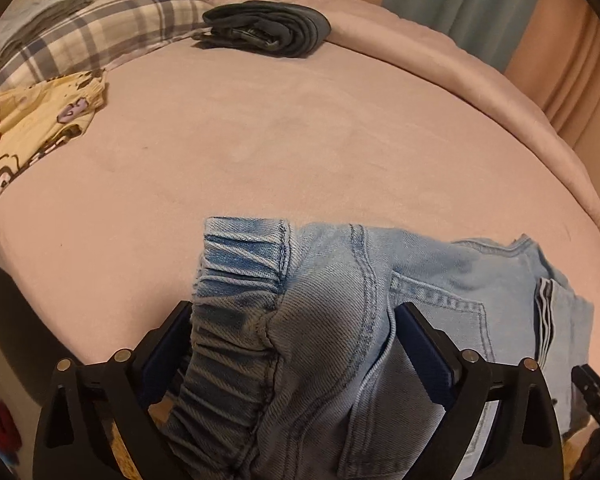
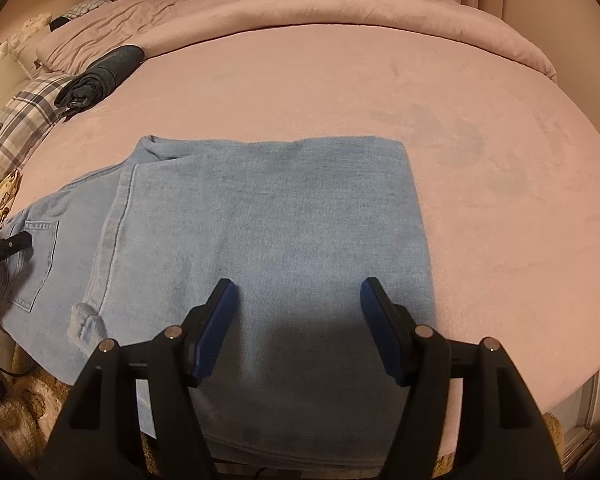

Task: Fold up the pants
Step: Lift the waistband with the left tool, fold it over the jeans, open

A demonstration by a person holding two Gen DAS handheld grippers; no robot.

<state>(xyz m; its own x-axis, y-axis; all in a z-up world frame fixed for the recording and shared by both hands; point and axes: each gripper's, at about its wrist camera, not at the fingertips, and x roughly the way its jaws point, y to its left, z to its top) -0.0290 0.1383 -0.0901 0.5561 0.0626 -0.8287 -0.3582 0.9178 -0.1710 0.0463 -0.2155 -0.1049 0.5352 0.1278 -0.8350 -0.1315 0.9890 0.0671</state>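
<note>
My left gripper (image 1: 292,320) has its jaws apart around the bunched elastic waistband of the pants (image 2: 268,216), contact unclear. Right gripper (image 2: 298,300) jaws apart above the folded legs (near edge of the bed (image 2: 480,128)); their lower hem is cut off.

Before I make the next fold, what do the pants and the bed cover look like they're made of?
Pants: light blue denim by the look, matte, with visible twill weave, stitched seams and a gathered elastic waistband. Bed cover: pink, soft short-pile fabric, perhaps velour or fleece; darker brush marks show in its nap.
</note>
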